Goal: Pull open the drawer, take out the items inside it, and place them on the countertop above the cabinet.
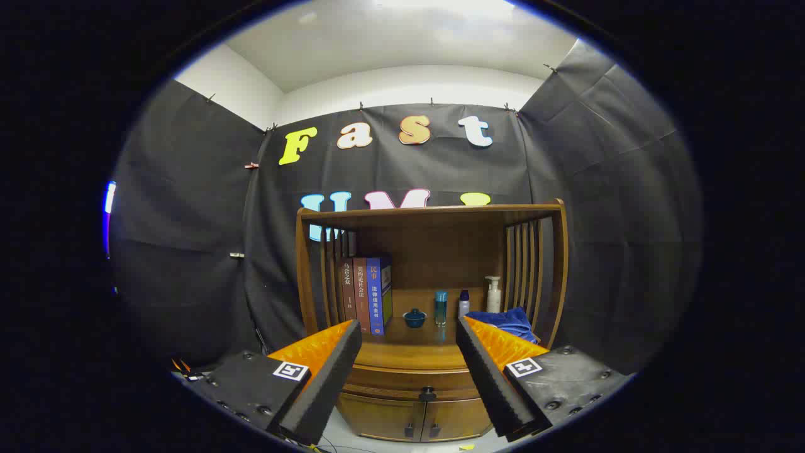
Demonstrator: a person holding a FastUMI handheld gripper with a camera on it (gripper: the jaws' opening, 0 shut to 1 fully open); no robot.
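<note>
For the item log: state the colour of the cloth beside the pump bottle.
Blue. The folded cloth shows best in the gripper view, beyond the open tongs.

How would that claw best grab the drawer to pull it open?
By the small dark knob at the middle of the closed drawer front. Probably come straight from the front, one finger either side, since it sticks out toward the open gripper, still well short of it.

1. Tongs [409, 340] spread wide, holding nothing, well short of the cabinet [434, 283].
2. Drawer [415, 382] shut, knob [427, 394] between the fingers.
3. Books [368, 296] left on the table [409, 355], bottles [441, 308] and cloth [506, 321] right.
</note>
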